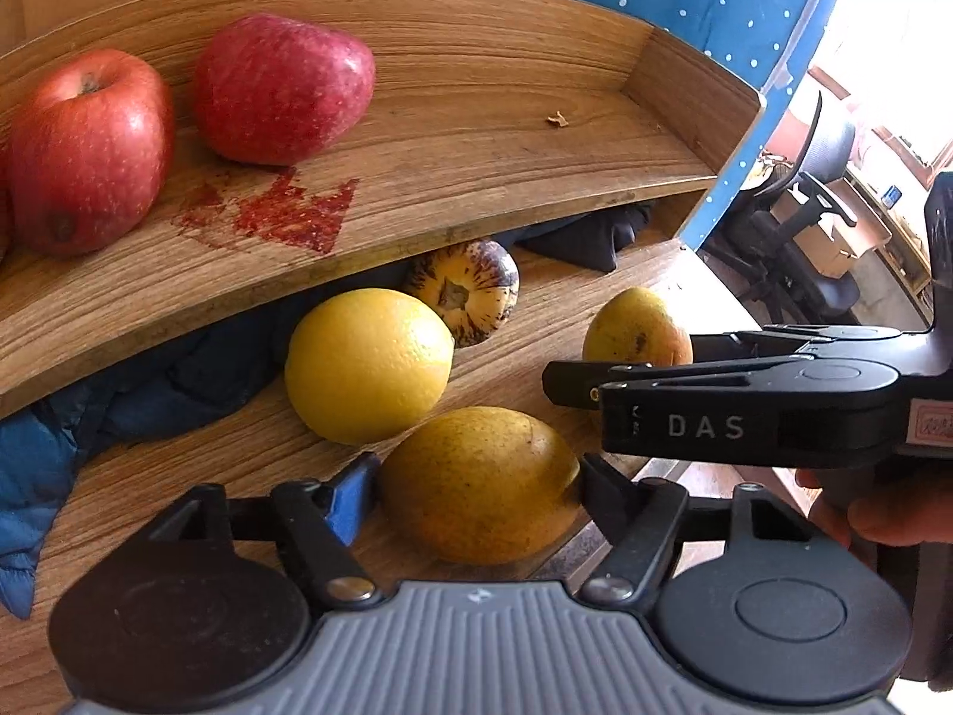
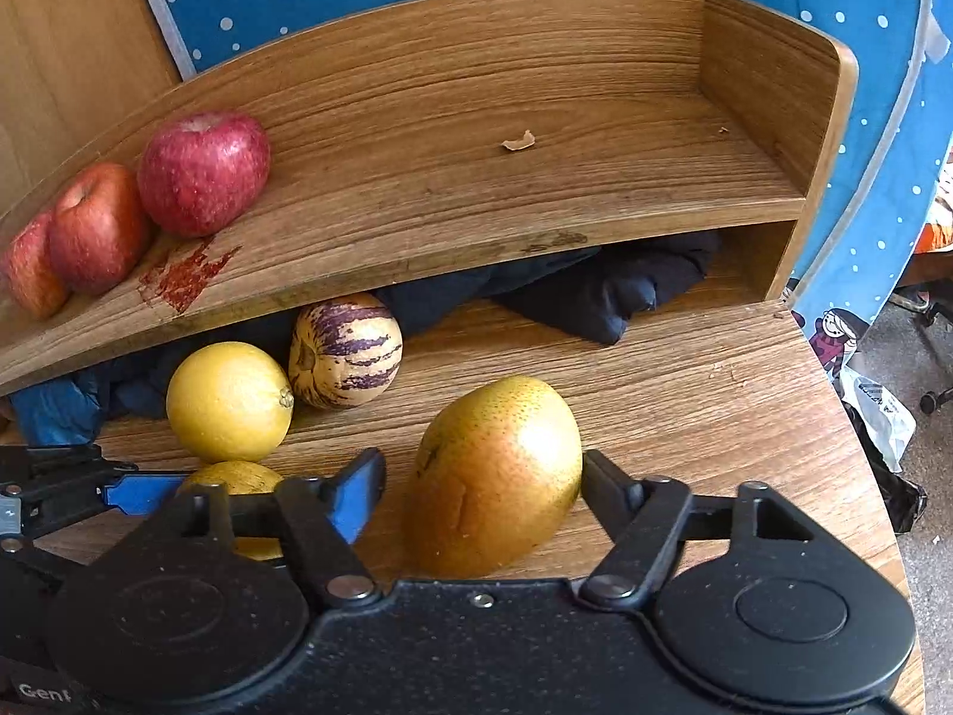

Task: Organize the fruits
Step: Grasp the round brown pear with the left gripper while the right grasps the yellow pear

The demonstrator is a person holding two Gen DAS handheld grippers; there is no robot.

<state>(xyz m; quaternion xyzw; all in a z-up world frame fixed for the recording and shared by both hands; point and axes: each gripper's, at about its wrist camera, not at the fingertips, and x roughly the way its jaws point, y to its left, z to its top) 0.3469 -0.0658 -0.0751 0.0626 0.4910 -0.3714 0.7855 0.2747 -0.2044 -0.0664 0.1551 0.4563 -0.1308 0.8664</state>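
The left claw (image 1: 479, 485) sits wide apart around a yellow pear (image 1: 476, 482) on the wooden table (image 1: 250, 447); the black finger at 3 o'clock touches the fruit's skin, while the blue-padded finger at 9 o'clock stands just beside it – whether it presses cannot be told. The right claw (image 2: 482, 479) is likewise spread around a second pear (image 2: 497, 476), yellow with an orange blush, its black finger against the fruit at 3 o'clock and its blue pad a little off at 9 o'clock. Neither fruit is clearly lifted.

In the left view the right claw's black body crosses in from 3 o'clock, a person's fingers (image 1: 881, 521) wrapped below it. At 11 o'clock from the left claw lies a lemon-yellow round fruit (image 1: 369, 366), and beyond it, at 12 o'clock, a purple-striped melon (image 1: 461, 292) half under the shelf (image 1: 476, 137). Dark blue cloth (image 1: 149, 381) bunches beneath that shelf – it fills the gap behind the fruit.

On the shelf, toward 10 o'clock, stand red apples: one (image 1: 89, 152) upright, another (image 1: 283, 89) touching it, with a red smear (image 1: 280, 214) on the wood in front. The right view shows a third apple (image 2: 30, 268) at the far edge. A small scrap (image 2: 518, 142) lies on the bare shelf at 12 o'clock.
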